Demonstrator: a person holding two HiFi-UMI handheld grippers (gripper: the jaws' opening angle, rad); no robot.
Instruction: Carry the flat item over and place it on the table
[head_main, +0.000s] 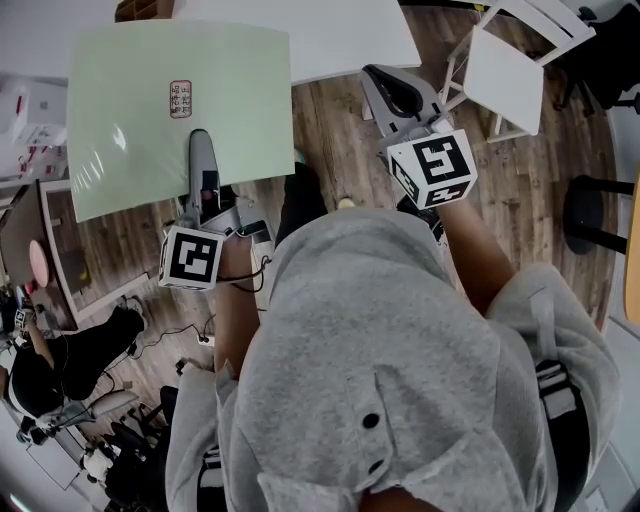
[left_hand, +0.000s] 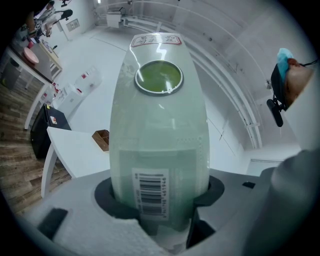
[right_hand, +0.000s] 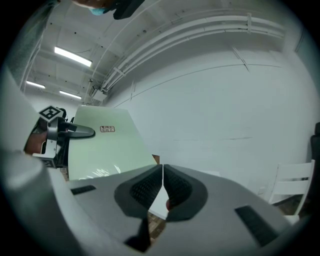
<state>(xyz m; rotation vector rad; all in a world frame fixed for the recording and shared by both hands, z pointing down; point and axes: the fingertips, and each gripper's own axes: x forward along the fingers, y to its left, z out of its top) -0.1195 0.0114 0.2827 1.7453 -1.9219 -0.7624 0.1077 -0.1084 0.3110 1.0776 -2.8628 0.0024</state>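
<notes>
Head view: the flat item (head_main: 170, 120), a pale green sheet with a little red stamp (head_main: 180, 98) on it, is up in the air in front of the person, above the wood floor (head_main: 340, 140) and right by the white desk (head_main: 340, 40). I can't tell from here whether its far edge is over the desktop yet. So I'd say the pick-up is done and the carry looks mostly there. What's left is getting it over the desk, laying it down and letting go. The left tongs (head_main: 201, 150) have one jaw lying across the top of the sheet near its closer edge. The right tongs (head_main: 395, 95) sit off to the side near a white chair (head_main: 505, 70), well apart from the sheet.

Left gripper view: the flat item (left_hand: 160, 125) runs straight out from between the jaws, with a barcode sticker (left_hand: 148, 192) right at the grip. The left tongs (left_hand: 162, 200) are clamped on it, one jaw on each side. The desk (left_hand: 70, 150) shows lower left with a small brown box (left_hand: 101, 140) on it.

Right gripper view: the right tongs (right_hand: 161, 185) are pressed together with nothing in them, so they're just along for the ride. Off to the left you can see the flat item (right_hand: 100, 145) with the left tongs (right_hand: 75, 131) on it.
</notes>
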